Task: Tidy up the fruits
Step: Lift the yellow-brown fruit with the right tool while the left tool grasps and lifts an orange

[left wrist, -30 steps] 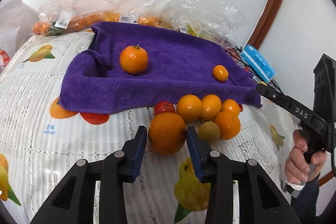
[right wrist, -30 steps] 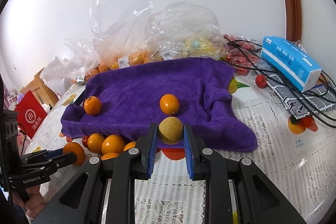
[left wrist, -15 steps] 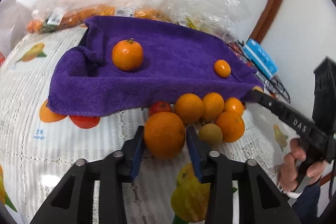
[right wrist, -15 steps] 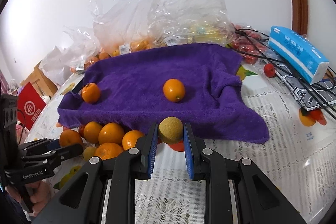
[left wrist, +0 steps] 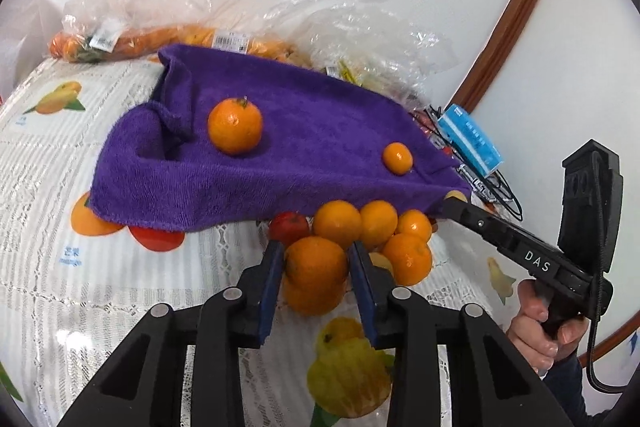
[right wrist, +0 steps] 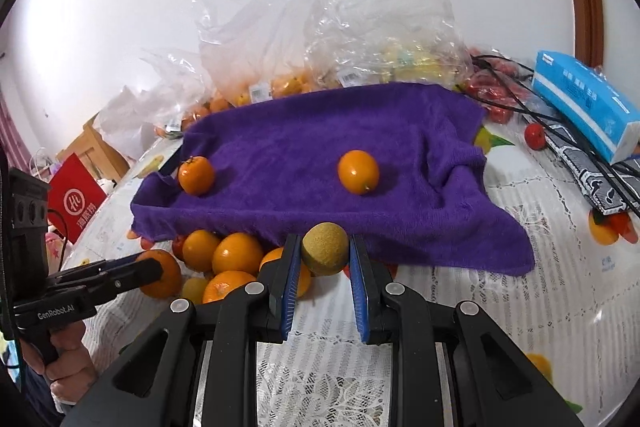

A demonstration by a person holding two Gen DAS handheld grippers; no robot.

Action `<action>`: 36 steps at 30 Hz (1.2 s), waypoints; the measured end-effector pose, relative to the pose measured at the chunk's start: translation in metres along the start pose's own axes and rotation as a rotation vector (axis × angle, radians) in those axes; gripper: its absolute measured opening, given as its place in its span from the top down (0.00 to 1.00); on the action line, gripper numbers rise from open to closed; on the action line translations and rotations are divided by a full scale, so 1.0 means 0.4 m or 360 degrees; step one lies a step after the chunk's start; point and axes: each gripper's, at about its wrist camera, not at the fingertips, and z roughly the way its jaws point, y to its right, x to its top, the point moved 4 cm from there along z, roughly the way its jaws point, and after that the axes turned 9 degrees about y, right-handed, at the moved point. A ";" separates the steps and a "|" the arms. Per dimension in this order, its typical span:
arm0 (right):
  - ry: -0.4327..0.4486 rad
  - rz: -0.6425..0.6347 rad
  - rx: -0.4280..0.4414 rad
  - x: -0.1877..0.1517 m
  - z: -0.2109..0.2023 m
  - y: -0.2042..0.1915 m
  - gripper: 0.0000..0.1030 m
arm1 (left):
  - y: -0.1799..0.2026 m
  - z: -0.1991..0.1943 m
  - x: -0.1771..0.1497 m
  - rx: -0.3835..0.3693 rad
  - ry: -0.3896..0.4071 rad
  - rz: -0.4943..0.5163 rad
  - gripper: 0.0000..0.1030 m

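1. Along the far left of the right wrist view, the left gripper is seen held in a person's hand, with a large orange between its blue pads; the jaws are closing on it, and both pads appear pressed to its sides.
2. Just right of that orange, a loose pile of oranges is gathered on the tablecloth at the near edge of the purple towel, with a small red fruit and a yellowish fruit among them.
3. On the left part of the towel, a stemmed orange is set by itself, close to a rolled fold of the cloth.
4. Near the towel's middle, as seen from the right wrist, a smaller smooth orange is laid, well apart from the stemmed one.
5. At the front edge of the towel, a rough yellow-green fruit is gripped at the fingertips of the right gripper, the jaws narrow and clamped on its two sides; whether it is lifted clear of the cloth cannot be told.
6. Behind the towel, clear plastic bags holding more fruit are heaped against the wall.
7. To the right, small red fruits, black cables and a blue box are spread over the tablecloth.
8. At the far right of the left wrist view, the right gripper's handle is seen held by the person's other hand.
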 end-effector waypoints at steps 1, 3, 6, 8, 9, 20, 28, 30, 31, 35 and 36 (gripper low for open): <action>0.0004 0.0004 0.0006 0.001 -0.001 0.000 0.77 | -0.001 0.000 0.000 0.0006 0.0001 0.0001 0.69; 0.0019 0.0001 0.0013 0.002 -0.003 -0.003 0.77 | -0.002 0.001 0.001 0.0003 -0.0004 -0.0003 0.69; 0.0043 -0.0017 0.0020 0.004 -0.007 -0.010 0.77 | 0.002 0.009 -0.003 0.0027 -0.0031 0.0023 0.67; 0.0048 -0.0024 0.0021 0.004 -0.006 -0.013 0.77 | 0.003 0.027 -0.015 0.0075 -0.0093 0.0053 0.67; 0.0044 -0.0026 0.0018 0.003 -0.005 -0.014 0.77 | 0.002 0.038 -0.021 0.0089 -0.0133 0.0061 0.67; 0.0089 -0.0011 0.0017 0.008 -0.018 -0.008 0.77 | 0.002 -0.004 -0.003 -0.0029 0.0008 0.0012 0.68; 0.0171 0.0003 -0.0023 0.024 -0.046 -0.004 0.77 | -0.004 -0.030 0.021 -0.0041 0.0056 -0.0018 0.68; 0.0169 0.0061 0.0008 0.035 -0.052 0.003 0.77 | -0.004 -0.041 0.035 0.0003 0.0079 0.0000 0.68; 0.0178 0.0070 0.0010 0.042 -0.056 0.005 0.77 | -0.001 -0.045 0.044 -0.0003 0.0085 0.0004 0.68; 0.0206 0.0007 -0.0040 0.077 -0.068 -0.009 0.77 | 0.018 -0.054 0.089 -0.0002 0.0123 0.0034 0.68; 0.0211 -0.0006 -0.0042 0.087 -0.070 -0.012 0.77 | 0.023 -0.052 0.101 0.0000 0.0137 0.0037 0.68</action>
